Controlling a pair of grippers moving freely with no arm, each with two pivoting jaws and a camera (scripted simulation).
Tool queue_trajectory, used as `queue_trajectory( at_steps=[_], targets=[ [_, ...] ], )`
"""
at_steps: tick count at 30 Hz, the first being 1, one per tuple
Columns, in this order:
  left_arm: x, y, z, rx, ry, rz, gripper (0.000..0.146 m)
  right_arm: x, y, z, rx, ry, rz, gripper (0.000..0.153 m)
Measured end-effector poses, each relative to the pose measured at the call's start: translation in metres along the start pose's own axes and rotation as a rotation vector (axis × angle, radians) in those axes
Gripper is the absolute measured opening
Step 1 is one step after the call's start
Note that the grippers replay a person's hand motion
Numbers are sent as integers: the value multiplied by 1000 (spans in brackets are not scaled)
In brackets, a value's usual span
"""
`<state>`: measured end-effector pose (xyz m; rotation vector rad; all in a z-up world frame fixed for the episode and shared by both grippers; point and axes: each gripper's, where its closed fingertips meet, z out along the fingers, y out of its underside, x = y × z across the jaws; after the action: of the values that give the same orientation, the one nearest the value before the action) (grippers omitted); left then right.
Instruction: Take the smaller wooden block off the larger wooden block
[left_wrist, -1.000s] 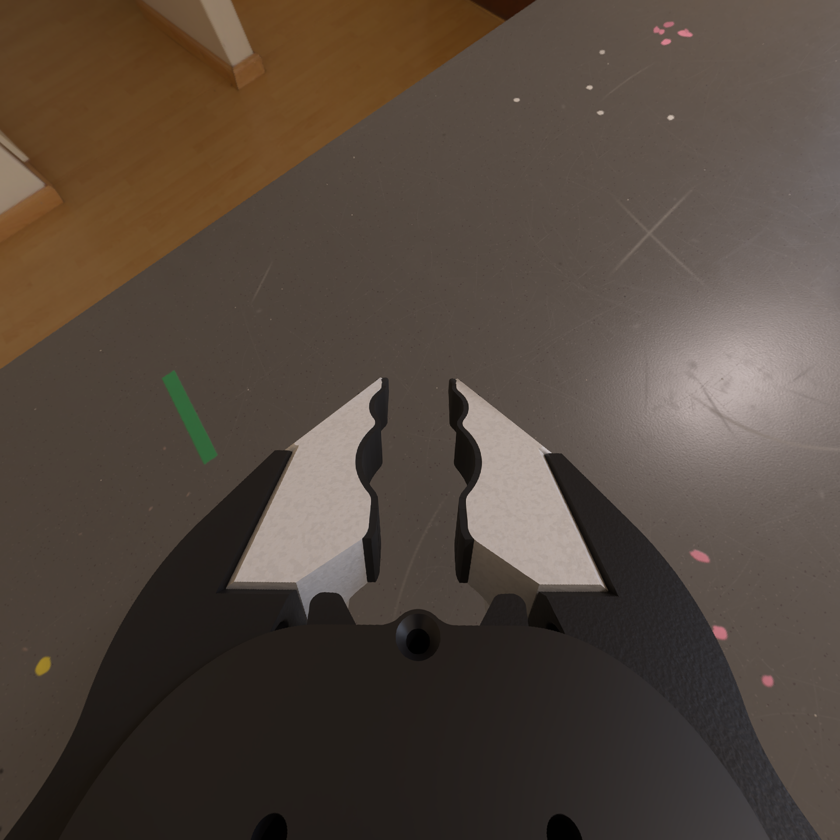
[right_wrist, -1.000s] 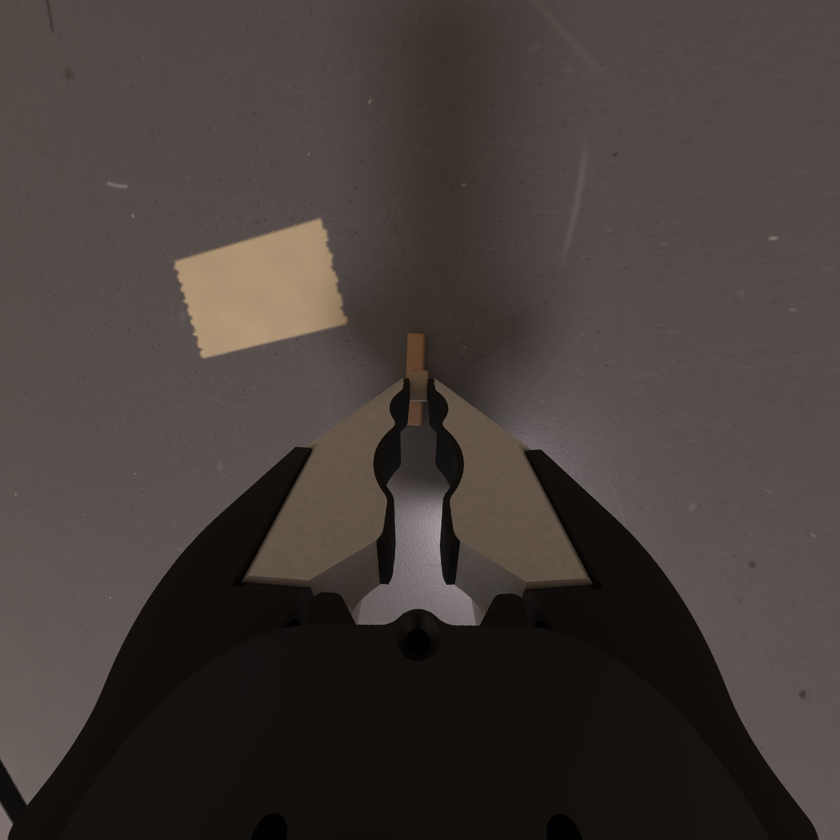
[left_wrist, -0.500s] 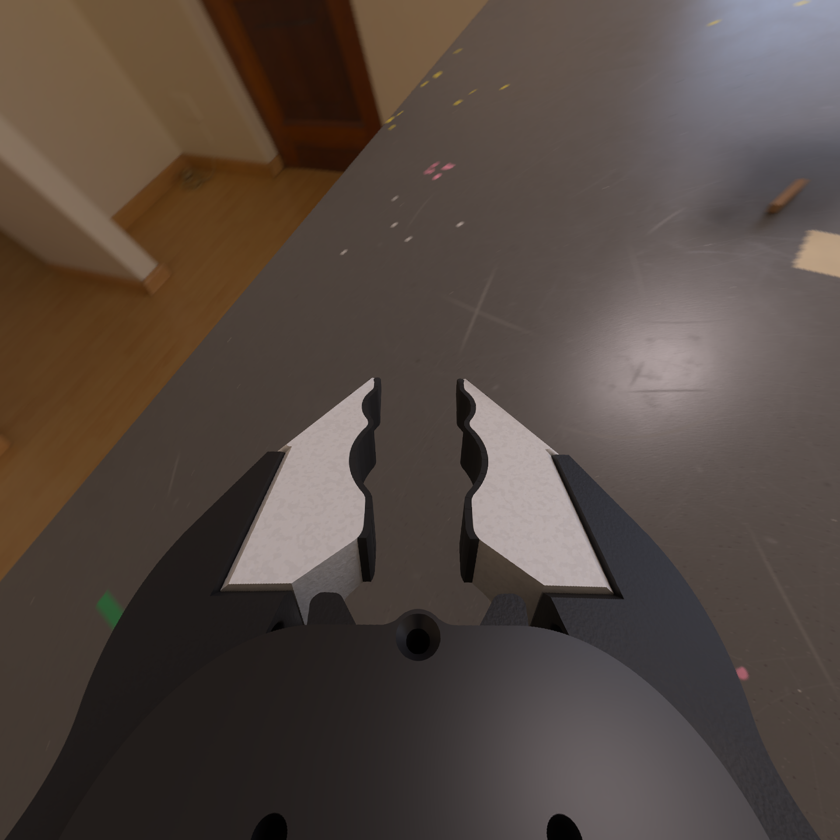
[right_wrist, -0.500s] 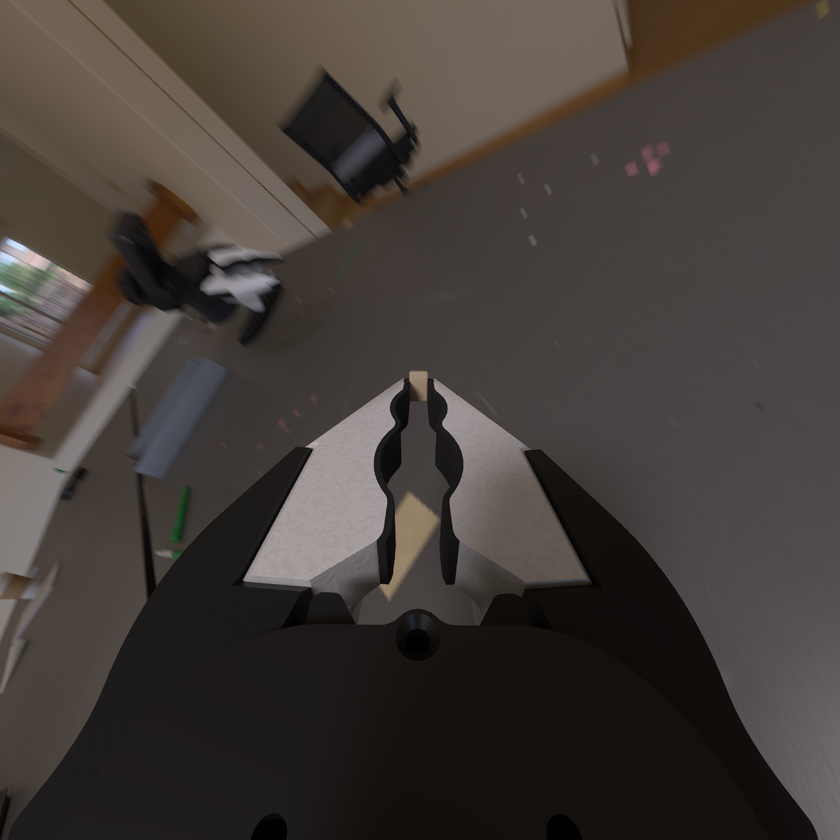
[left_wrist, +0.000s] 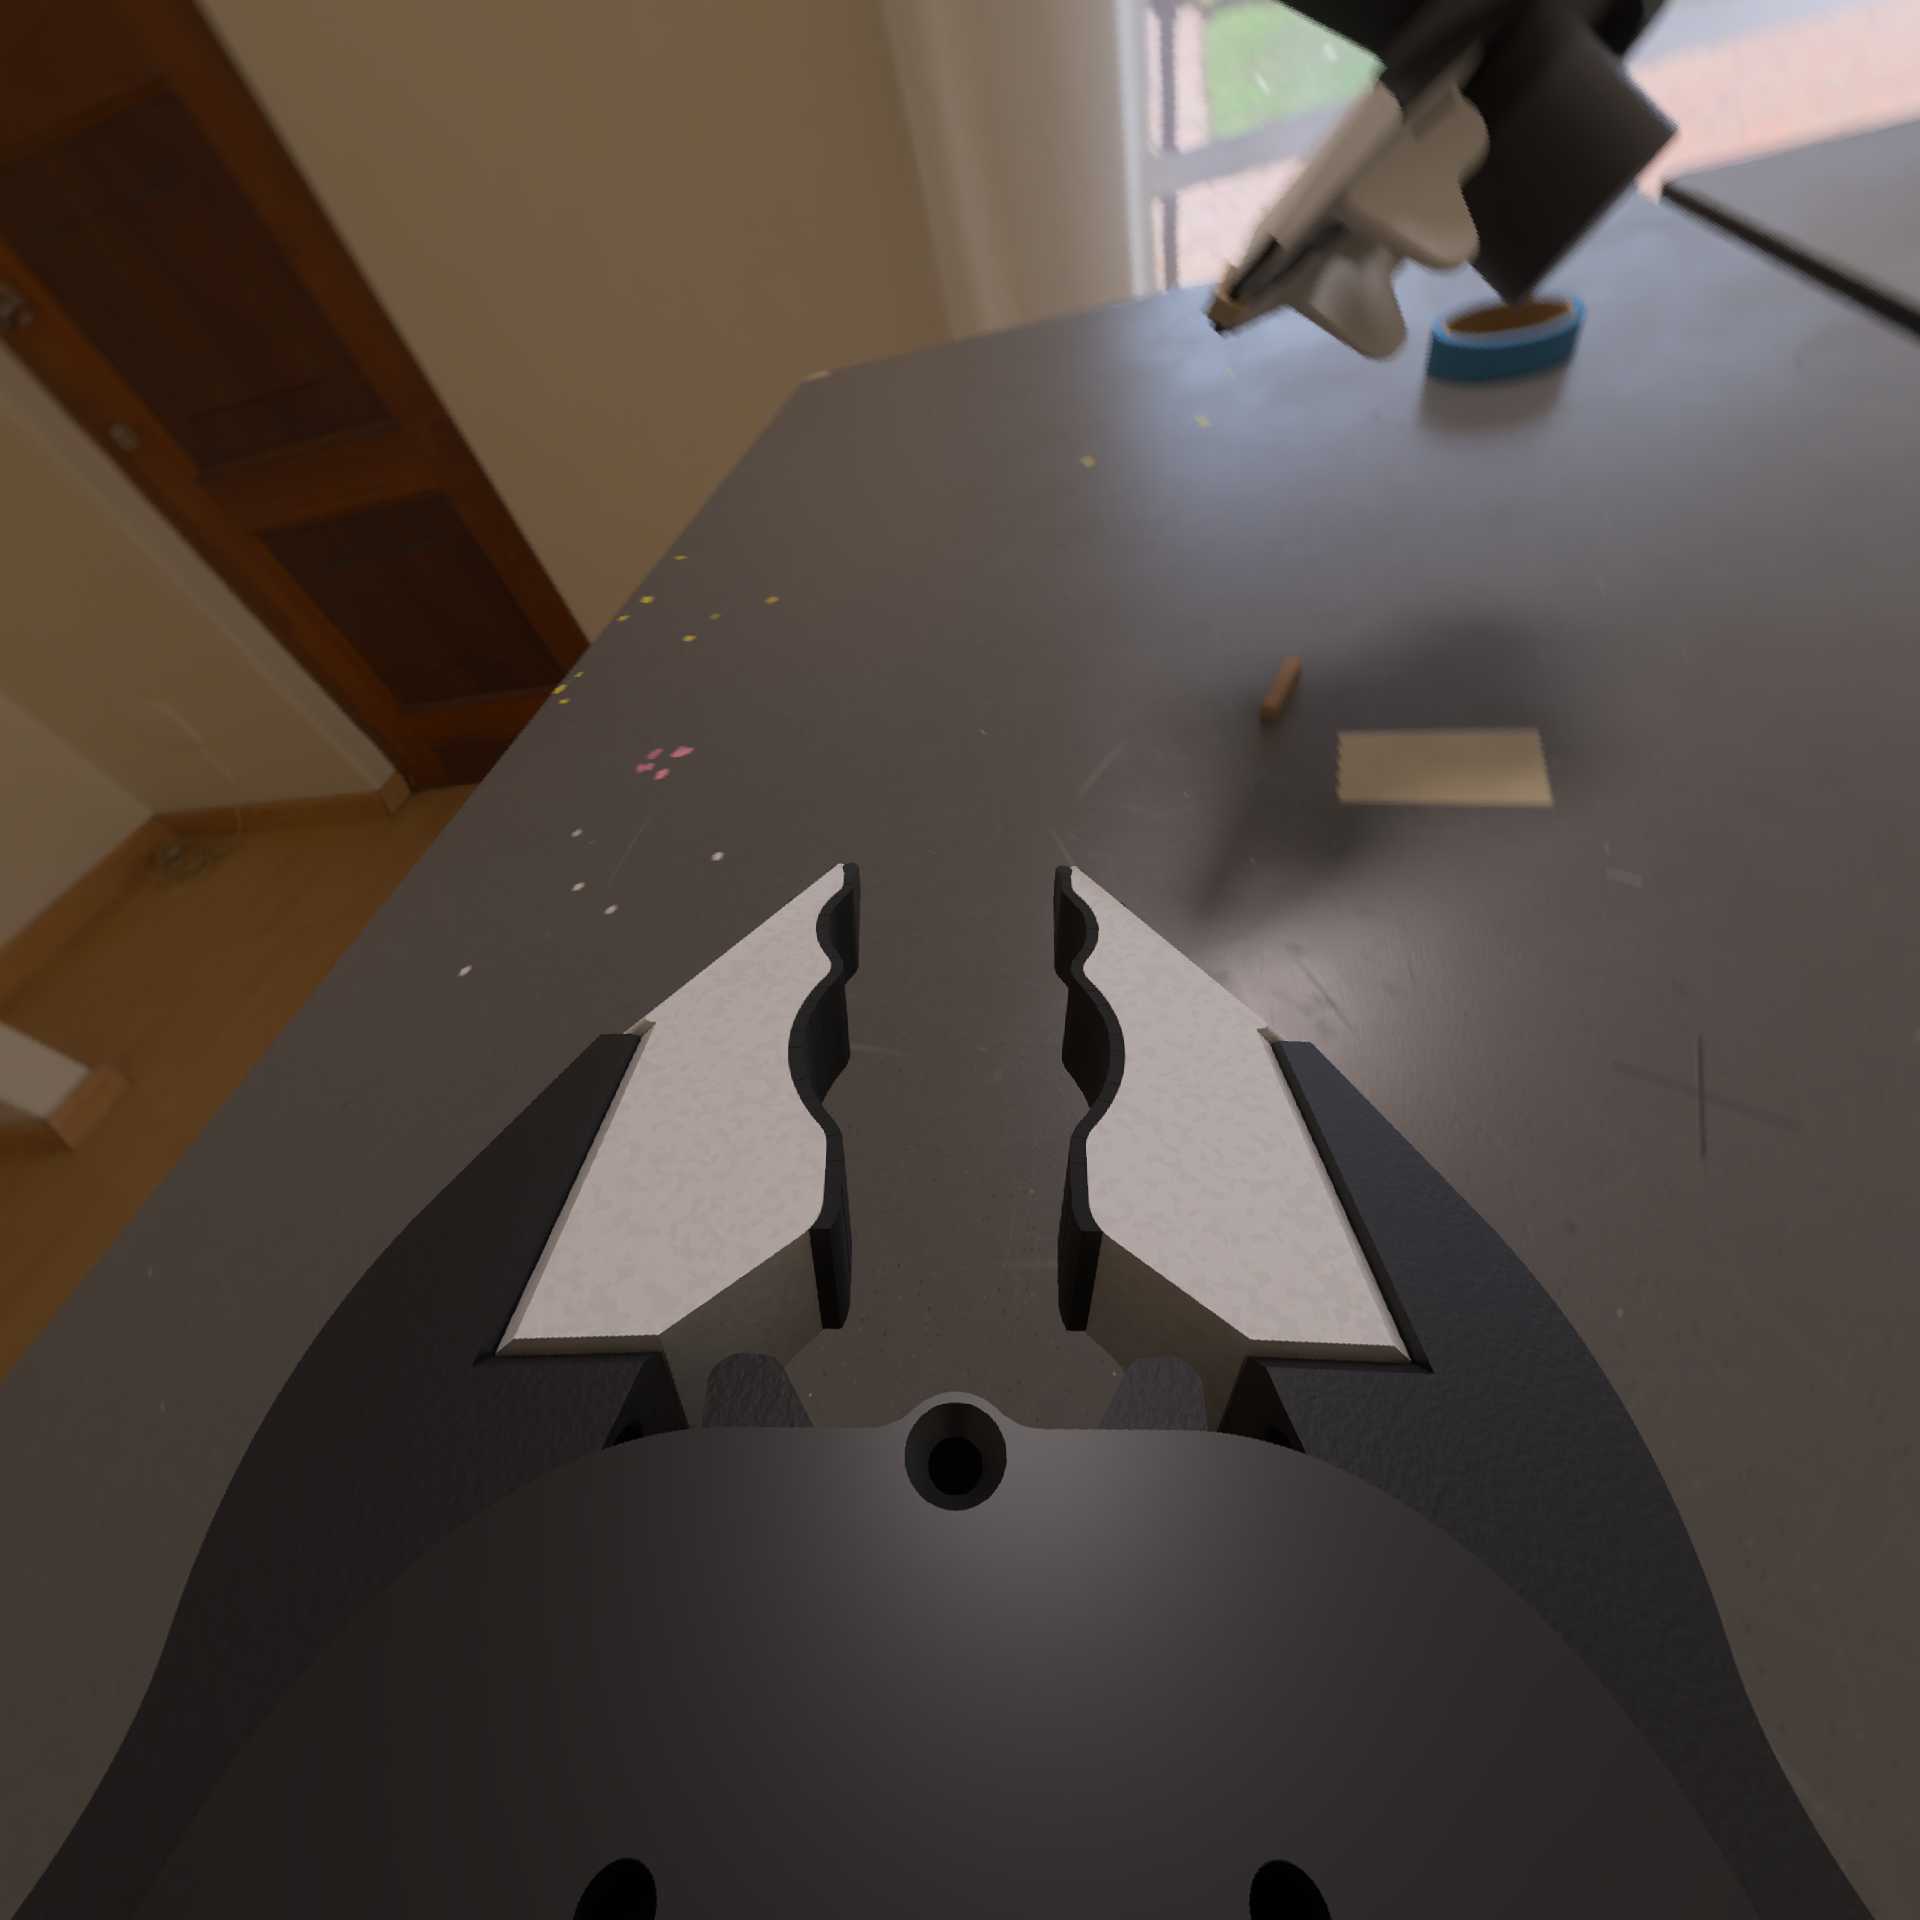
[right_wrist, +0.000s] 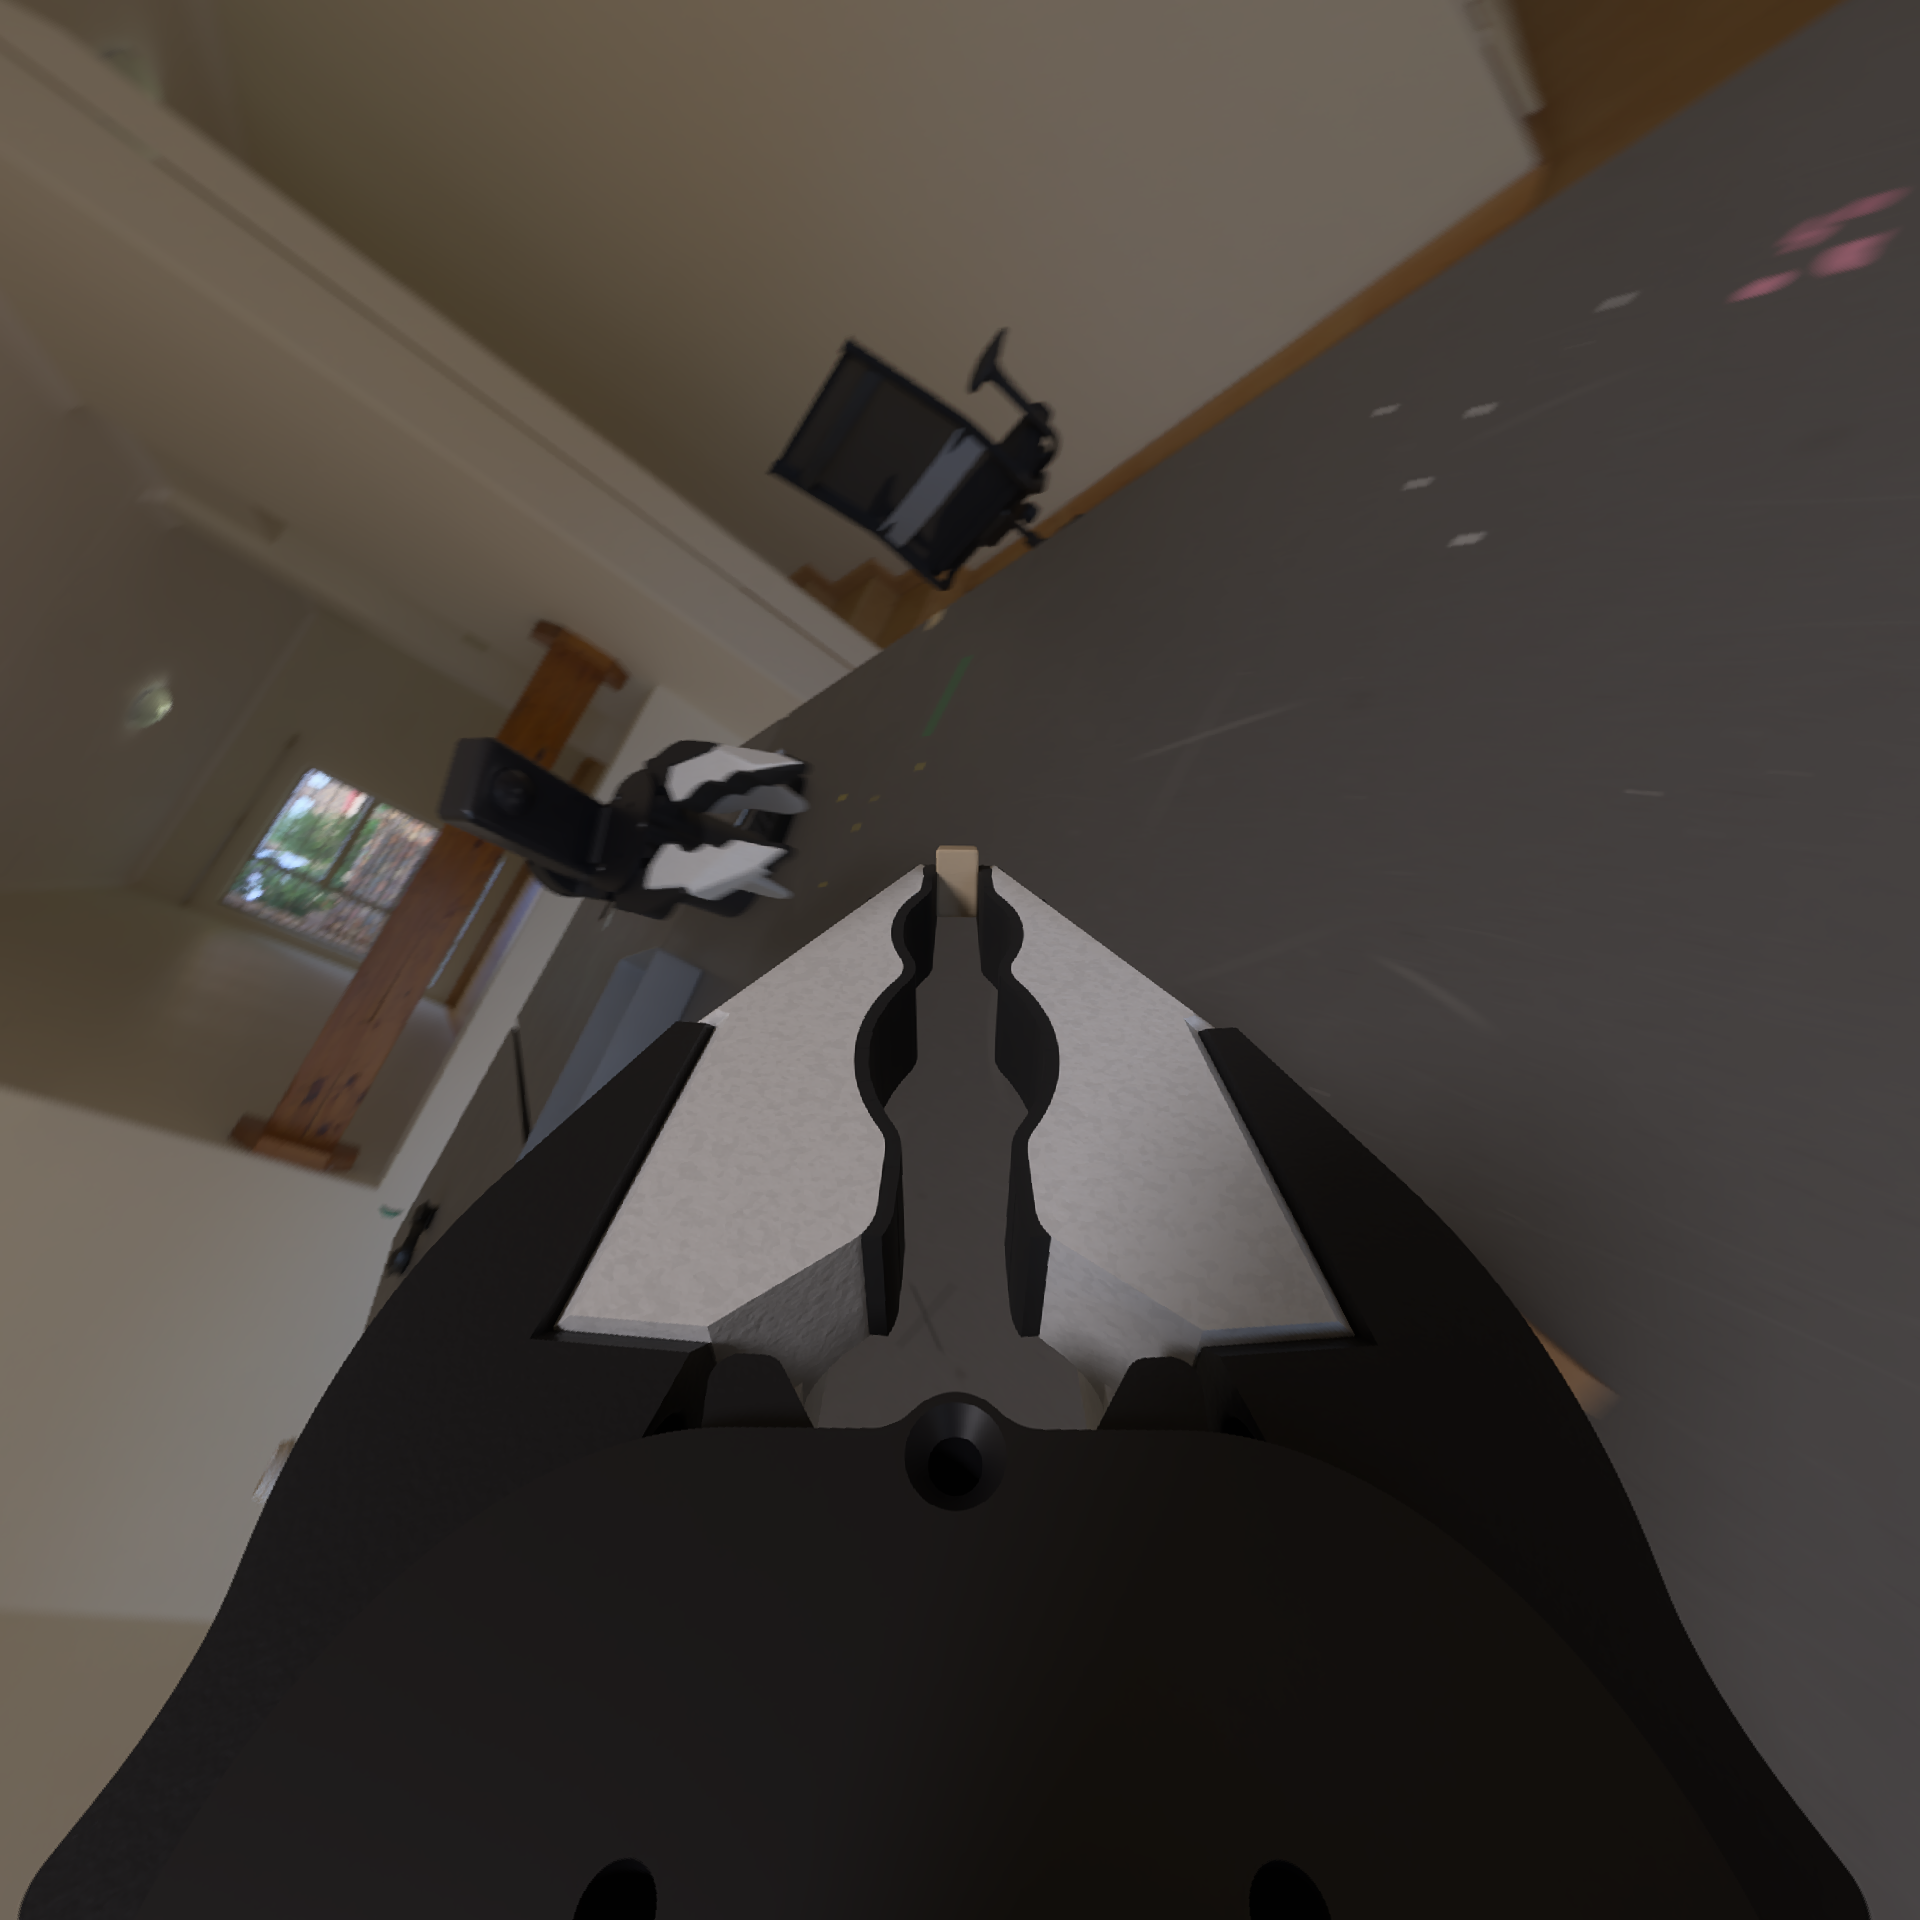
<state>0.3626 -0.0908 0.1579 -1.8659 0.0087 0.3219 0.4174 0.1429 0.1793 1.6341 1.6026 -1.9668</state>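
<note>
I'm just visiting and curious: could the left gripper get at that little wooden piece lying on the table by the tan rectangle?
Probably yes. The left gripper is open and holds nothing, and bare grey table lies between it and the larger wooden block. The right gripper is raised well beyond, shut on the smaller wooden block.

The left wrist view looked low along the worktop (left_wrist: 1039, 582) toward the far right claw (left_wrist: 1231, 312), while the right wrist view, rolled sideways and higher, faced back at the left claw (right_wrist: 774, 831), both sharing the worktop.

blue tape roll (left_wrist: 1507, 348), tan paper (left_wrist: 1444, 767), grey table (left_wrist: 935, 644)
</note>
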Motion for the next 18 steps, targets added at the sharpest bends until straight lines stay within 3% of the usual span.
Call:
queue_trajectory(
  at_steps=[3,5,8,12,18],
  targets=[
    [17,13,4,-65,23,100,40,-37,39,55,-71,-82,-43,7],
    [27,21,-2,-57,44,85,41,-44,80,93,-181,-125,-27,7],
    [42,33,-12,-13,94,26,39,-32,125,142,-257,-176,122,7],
    [51,56,-16,-23,96,51,37,-30,148,193,-262,-262,293,7],
    [45,71,-17,-32,95,52,23,-37,160,227,-337,-240,267,7]
  ],
)
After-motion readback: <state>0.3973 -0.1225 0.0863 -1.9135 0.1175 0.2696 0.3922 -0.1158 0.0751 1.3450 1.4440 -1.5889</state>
